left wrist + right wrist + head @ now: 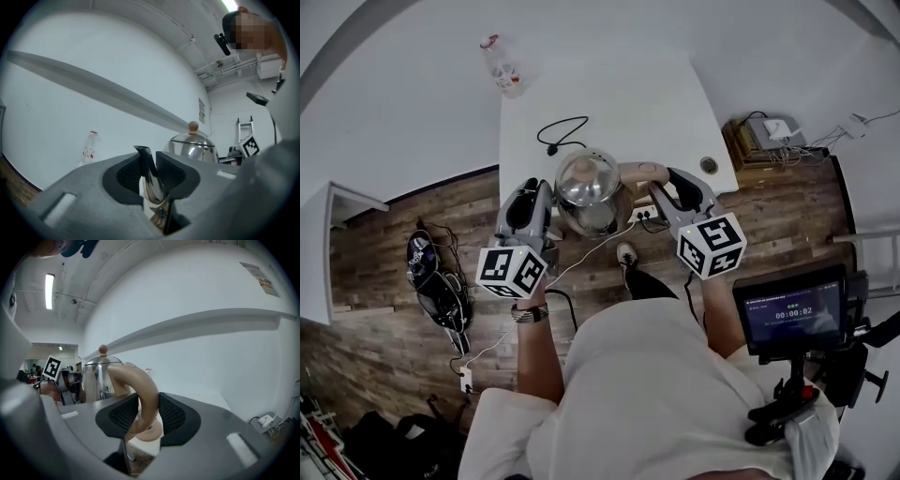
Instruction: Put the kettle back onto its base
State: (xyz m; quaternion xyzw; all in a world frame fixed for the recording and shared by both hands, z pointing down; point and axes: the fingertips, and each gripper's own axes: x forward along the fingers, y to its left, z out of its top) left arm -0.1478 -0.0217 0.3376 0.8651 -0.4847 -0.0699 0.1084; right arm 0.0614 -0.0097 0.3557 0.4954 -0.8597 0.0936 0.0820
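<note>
At the near edge of the worktop point(609, 94), about midway along it, the kettle point(591, 187) sits upright between my two grippers, lid knob on top. Its long axis, spout to handle, runs along that near edge: the spout point(149, 178) points toward the left edge and the tan handle point(642, 172) toward the right.

My left gripper point(546, 192) has its fingers point(129, 176) set narrow and clamped on the thin steel spout. My right gripper point(670, 183) has its fingers point(172, 416) wider, pressed on either side of the curved handle. Each gripper view shows the polished kettle body off to one side.

I cannot tell from these views whether the kettle's underside rests on anything, and I cannot make out its base.

A black cable point(562, 131) lies looped on the worktop beyond the kettle, and a clear bottle point(502, 70) stands by the far left corner.
</note>
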